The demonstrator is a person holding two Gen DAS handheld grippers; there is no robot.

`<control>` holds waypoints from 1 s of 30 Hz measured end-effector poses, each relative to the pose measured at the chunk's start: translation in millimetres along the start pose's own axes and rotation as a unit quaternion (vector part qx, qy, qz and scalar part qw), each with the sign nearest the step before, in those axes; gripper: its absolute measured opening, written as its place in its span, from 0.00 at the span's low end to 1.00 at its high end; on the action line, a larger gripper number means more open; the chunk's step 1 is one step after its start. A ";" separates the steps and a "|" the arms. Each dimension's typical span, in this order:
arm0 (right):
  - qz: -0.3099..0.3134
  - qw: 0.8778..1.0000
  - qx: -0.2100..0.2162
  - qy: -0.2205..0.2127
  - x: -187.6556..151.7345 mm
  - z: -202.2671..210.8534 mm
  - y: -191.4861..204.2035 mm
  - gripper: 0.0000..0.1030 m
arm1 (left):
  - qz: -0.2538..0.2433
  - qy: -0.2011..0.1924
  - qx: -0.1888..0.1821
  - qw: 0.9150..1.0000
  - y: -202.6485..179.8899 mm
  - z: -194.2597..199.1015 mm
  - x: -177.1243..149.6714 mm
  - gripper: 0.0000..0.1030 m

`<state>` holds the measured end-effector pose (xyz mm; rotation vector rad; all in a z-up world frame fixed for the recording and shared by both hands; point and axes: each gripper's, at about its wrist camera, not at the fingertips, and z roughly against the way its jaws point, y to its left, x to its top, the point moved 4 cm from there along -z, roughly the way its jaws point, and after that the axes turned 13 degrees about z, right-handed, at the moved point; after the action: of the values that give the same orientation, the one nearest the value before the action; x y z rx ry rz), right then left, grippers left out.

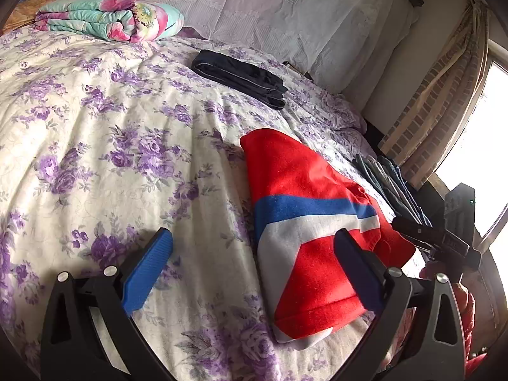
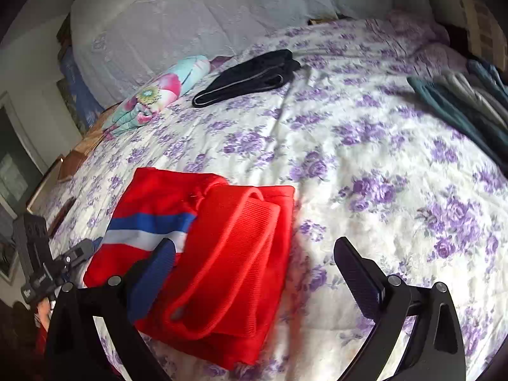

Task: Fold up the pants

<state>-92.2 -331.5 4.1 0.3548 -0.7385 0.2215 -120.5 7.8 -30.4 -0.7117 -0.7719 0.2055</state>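
Observation:
The red pants (image 1: 304, 254) with a blue and white stripe lie folded into a compact bundle on the floral bedspread (image 1: 95, 127). In the right wrist view the pants (image 2: 228, 254) show their ribbed waistband on top. My left gripper (image 1: 254, 247) is open and empty, its right finger just over the pants' near edge. My right gripper (image 2: 254, 254) is open and empty, hovering over the folded pants, its left finger over the striped part. The other gripper shows at the edge of each view (image 1: 444, 238) (image 2: 41, 270).
A folded black garment (image 1: 238, 76) lies farther back on the bed. A rolled floral blanket (image 1: 108, 19) sits near the pillows (image 1: 254, 9). A stack of grey and blue clothes (image 2: 470, 104) lies at the bed's right edge. A curtain and window (image 1: 444, 95) are beyond.

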 end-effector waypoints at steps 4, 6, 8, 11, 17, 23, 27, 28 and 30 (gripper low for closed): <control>-0.039 0.996 0.083 0.001 1.9 -19.4 -9.4 0.97 | 0.000 0.003 0.004 1.000 1.1 -2.0 -0.4 0.96; -0.033 0.993 0.110 0.009 9.4 -34.1 -11.7 0.97 | -0.001 0.005 0.007 1.000 1.1 -3.2 -0.6 0.96; -0.041 0.989 0.141 0.014 20.1 -44.9 -16.0 0.97 | -0.002 0.005 0.010 1.000 1.3 -3.8 -0.9 0.96; -0.051 0.979 0.195 0.030 32.6 -55.9 -18.1 0.97 | -0.002 0.007 0.011 1.000 0.9 -4.2 -1.0 0.96; -0.012 0.975 0.220 0.025 18.4 -44.5 -12.3 0.77 | -0.003 0.014 0.009 1.000 1.1 -4.5 -0.2 0.96; -0.013 0.980 0.197 0.011 17.7 -44.9 -16.2 0.58 | 0.007 0.022 -0.003 1.000 -3.1 6.3 9.2 0.96; -0.021 0.978 0.206 0.007 17.3 -44.2 -20.4 0.59 | 0.035 0.021 -0.075 0.996 -17.7 25.6 19.1 0.95; -0.022 0.978 0.207 0.007 16.8 -43.9 -20.9 0.59 | 0.035 0.026 -0.088 0.995 -23.0 26.4 20.4 0.95; -0.021 0.978 0.206 0.006 16.9 -43.7 -20.4 0.60 | 0.032 0.036 -0.105 0.993 -33.3 22.5 20.2 0.95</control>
<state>-46.5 -331.9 -19.0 0.7626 -0.6691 0.3369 -124.6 2.8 14.1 -0.9399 -0.7076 0.1567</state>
